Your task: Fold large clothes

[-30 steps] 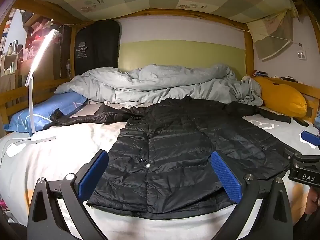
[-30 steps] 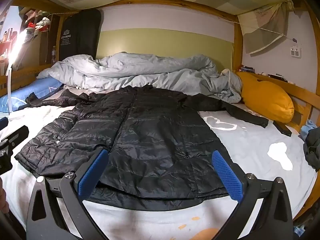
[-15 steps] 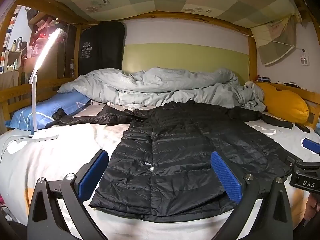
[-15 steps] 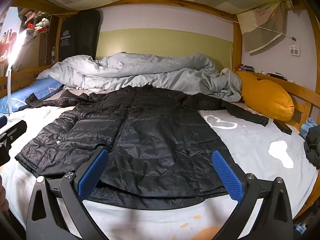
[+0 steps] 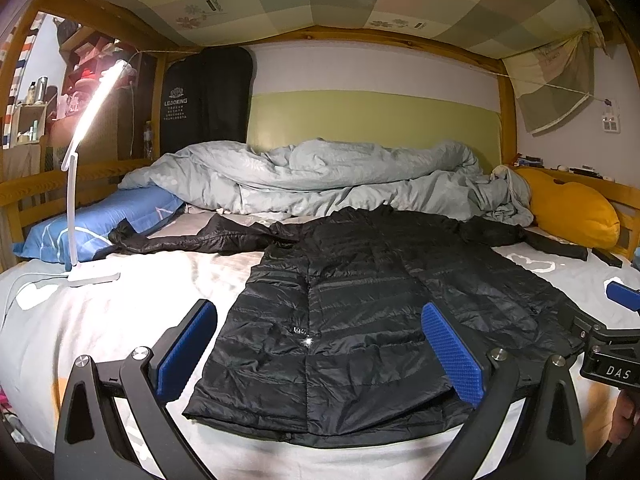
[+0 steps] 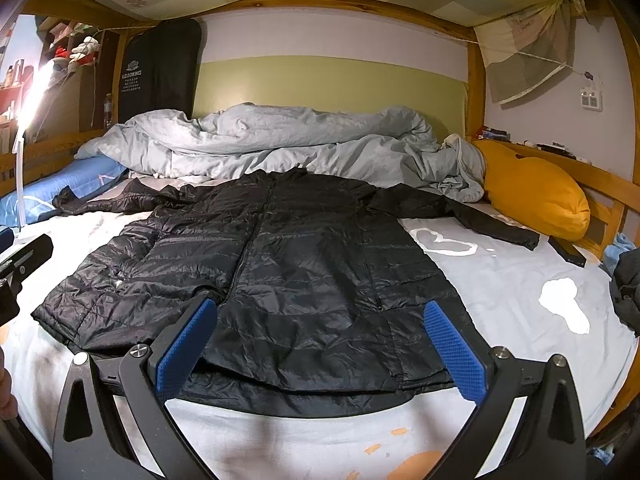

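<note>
A black quilted puffer jacket [image 5: 360, 300] lies flat on the bed, front up, hem toward me, both sleeves spread out to the sides. It also shows in the right wrist view [image 6: 304, 272]. My left gripper [image 5: 318, 354] is open and empty, above the hem on the jacket's left half. My right gripper [image 6: 320, 354] is open and empty, above the hem on the jacket's right half. Neither touches the jacket. The right gripper also shows at the right edge of the left wrist view [image 5: 612, 344].
A rumpled grey duvet [image 5: 320, 176] is piled at the head of the bed. A blue pillow [image 5: 100, 228] and a lit white lamp [image 5: 76, 184] are at the left. A yellow cushion [image 6: 532, 192] and a dark remote [image 6: 566, 250] lie at the right by the wooden rail.
Both views have tilted up slightly, so the jacket sits lower in the frames. The jacket has not moved. Both grippers stay open.
</note>
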Available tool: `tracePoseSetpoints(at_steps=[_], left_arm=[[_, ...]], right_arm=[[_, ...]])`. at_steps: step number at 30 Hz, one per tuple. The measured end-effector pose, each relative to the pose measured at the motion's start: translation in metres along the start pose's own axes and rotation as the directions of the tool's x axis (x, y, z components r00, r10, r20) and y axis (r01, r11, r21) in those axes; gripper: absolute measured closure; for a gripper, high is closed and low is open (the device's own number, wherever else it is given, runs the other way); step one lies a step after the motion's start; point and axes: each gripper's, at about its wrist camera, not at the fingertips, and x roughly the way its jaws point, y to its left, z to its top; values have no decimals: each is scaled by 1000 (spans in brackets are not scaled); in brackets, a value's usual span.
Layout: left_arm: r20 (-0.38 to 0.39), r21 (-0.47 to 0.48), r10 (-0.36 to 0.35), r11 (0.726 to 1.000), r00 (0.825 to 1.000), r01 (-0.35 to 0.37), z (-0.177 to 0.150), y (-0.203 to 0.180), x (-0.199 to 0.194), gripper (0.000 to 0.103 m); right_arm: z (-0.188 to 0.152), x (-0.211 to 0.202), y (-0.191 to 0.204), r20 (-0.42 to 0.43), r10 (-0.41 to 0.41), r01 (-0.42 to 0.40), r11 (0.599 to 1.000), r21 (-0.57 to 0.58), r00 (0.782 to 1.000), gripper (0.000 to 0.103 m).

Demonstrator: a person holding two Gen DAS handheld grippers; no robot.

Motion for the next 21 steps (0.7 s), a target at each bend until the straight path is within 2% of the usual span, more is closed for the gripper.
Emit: tracePoseSetpoints(at_steps=[21], left_arm=[[-8, 2, -2, 1000, 1000, 2, -3, -2, 2, 0]], right_arm=[[-1, 0, -3, -8, 6, -6, 1000, 9, 1000, 0]])
